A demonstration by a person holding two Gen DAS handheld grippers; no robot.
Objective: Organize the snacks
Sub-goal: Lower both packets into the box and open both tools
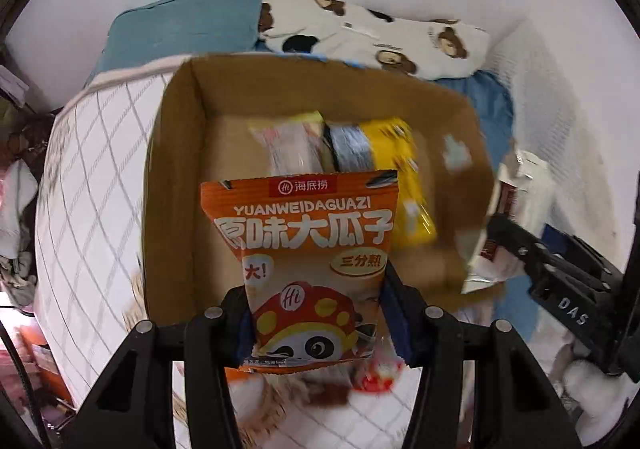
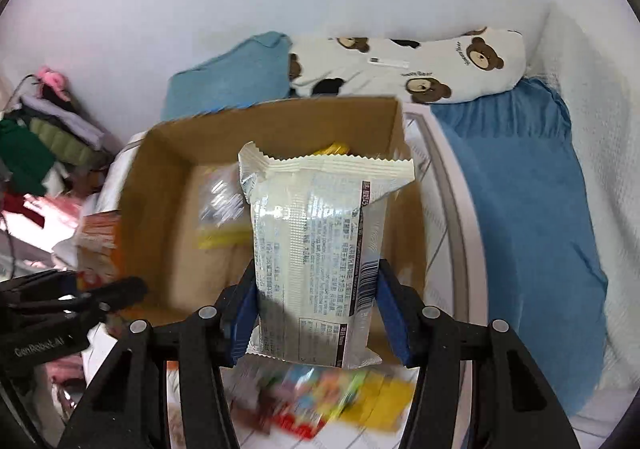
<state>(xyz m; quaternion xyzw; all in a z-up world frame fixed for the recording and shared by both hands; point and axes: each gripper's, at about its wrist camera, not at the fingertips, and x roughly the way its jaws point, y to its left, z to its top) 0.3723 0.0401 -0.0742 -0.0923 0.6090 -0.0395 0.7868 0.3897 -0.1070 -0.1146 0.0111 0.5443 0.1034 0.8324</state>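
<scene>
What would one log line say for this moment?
left gripper: shut on orange packet | right gripper: shut on white packet | both over box | box: holds snacks

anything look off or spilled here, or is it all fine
Nothing damaged or spilled. A few snack packets lie loose on the bed outside the cardboard box. The orange seed packet and white packet are each held over it.
</scene>
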